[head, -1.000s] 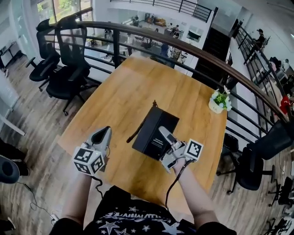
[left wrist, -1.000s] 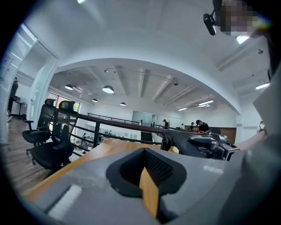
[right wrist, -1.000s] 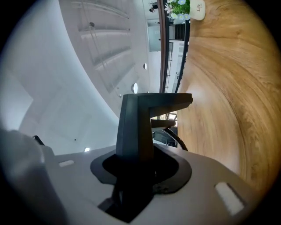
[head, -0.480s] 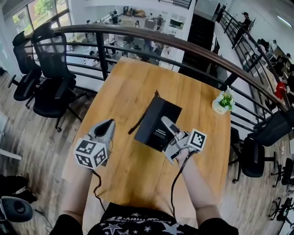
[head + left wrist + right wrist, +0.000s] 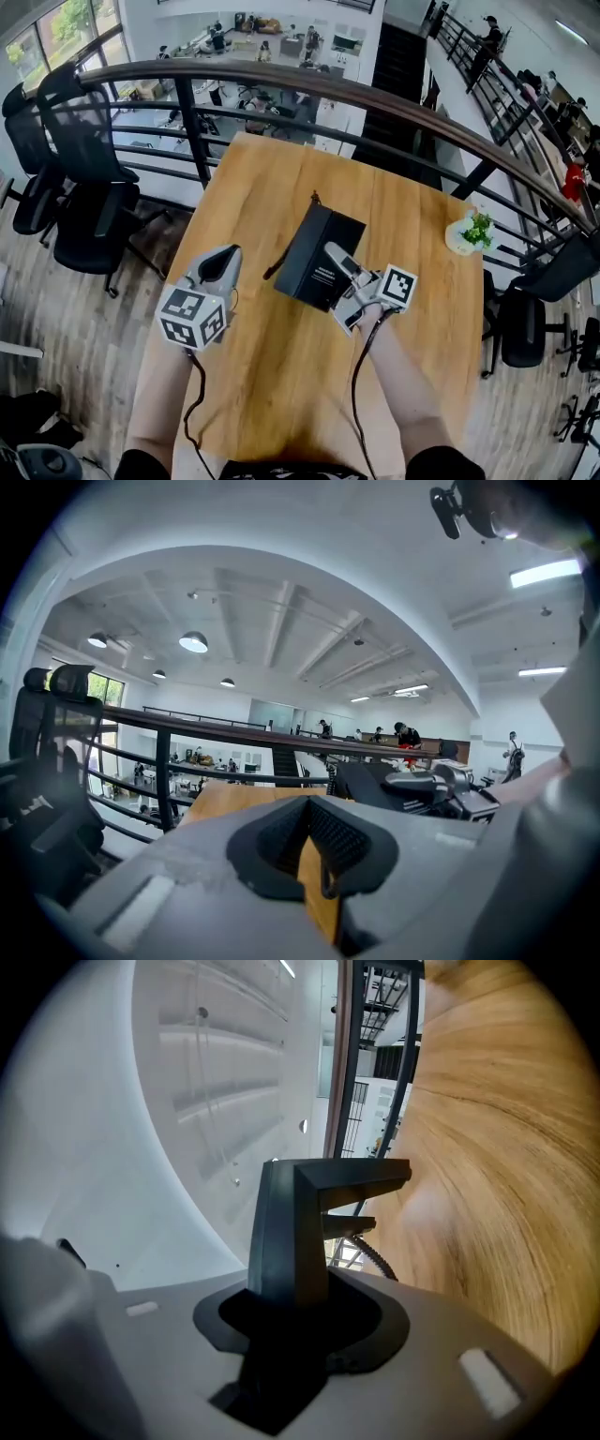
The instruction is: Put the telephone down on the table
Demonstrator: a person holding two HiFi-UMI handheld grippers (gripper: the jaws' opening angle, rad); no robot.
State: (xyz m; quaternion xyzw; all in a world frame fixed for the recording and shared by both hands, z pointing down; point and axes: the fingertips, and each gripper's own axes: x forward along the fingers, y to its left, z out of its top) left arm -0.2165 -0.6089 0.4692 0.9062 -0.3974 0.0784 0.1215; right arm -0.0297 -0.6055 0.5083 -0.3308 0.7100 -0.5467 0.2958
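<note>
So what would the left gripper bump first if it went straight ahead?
Probably the bare table: the left gripper tilts slightly down. The railing lies beyond; the telephone is off right.

Light wooden bench (image 5: 281, 394) on mezzanine, set against curved dark railing (image 5: 281, 82). Grey-brown plank floor (image 5: 84, 347). Black office chairs (image 5: 80, 178) at left, more chairs (image 5: 530, 323) at right. Small potted plant (image 5: 469, 232) near bench's right edge. Windows (image 5: 56, 28) upper left. Open office below railing. White arched ceiling (image 5: 281, 564), round pendant lamps (image 5: 193, 642), strip lights (image 5: 548, 572).

Plant (image 5: 472, 232) on table (image 5: 272, 375), right of telephone (image 5: 314, 253)
</note>
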